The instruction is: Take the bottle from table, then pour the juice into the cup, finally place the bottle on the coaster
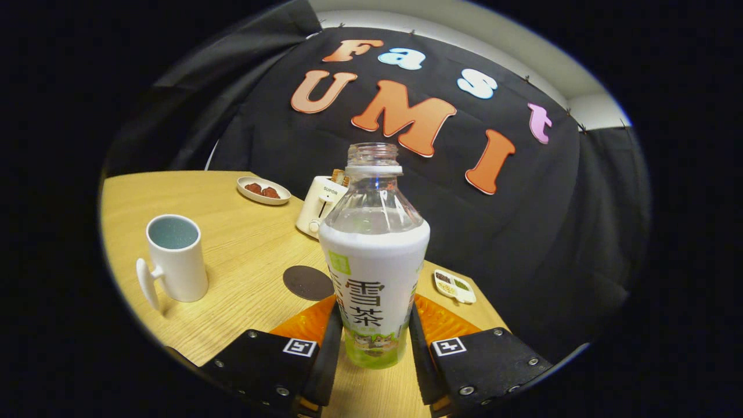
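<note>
A clear plastic bottle point(373, 255) with a white and green label stands upright and uncapped between my two fingers. My gripper point(372, 342) is shut on the bottle's lower body, both fingers pressing its sides. A white mug point(176, 257) with its handle toward me stands on the wooden table point(244, 244), off to the left of the bottle. A dark round coaster point(307, 283) lies flat on the table between the mug and the bottle, just ahead of my left finger.
A white toaster point(318, 204) stands behind the bottle. A small oval dish point(263, 190) with reddish food sits further back left. A little white divided dish point(454, 286) lies to the right near the table edge. The black cloth wall hangs behind.
</note>
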Tool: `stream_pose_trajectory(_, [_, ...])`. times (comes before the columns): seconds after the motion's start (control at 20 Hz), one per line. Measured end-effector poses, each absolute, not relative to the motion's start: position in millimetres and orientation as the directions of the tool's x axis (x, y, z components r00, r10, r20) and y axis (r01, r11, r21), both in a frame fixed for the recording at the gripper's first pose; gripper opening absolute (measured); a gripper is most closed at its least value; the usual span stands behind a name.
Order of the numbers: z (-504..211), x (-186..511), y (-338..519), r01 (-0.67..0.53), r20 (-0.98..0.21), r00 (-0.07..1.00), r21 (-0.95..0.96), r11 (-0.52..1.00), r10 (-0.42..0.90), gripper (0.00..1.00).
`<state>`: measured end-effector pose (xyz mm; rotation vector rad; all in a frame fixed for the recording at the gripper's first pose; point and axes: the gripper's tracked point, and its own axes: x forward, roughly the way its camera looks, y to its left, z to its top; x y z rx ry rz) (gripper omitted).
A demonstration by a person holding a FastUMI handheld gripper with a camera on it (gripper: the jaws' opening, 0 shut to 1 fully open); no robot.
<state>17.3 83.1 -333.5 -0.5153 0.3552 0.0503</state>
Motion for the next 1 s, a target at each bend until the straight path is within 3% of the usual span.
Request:
stream_pose_trajectory(0.65, [-340, 42, 126, -0.192, -0.261, 0.964, -0.812, 0.551, -0.049, 0.58])
stream_pose_trajectory(1.0, [-343, 47, 156, -0.191, -0.200, 0.980, -0.935, 0.299, 0.003, 0.58])
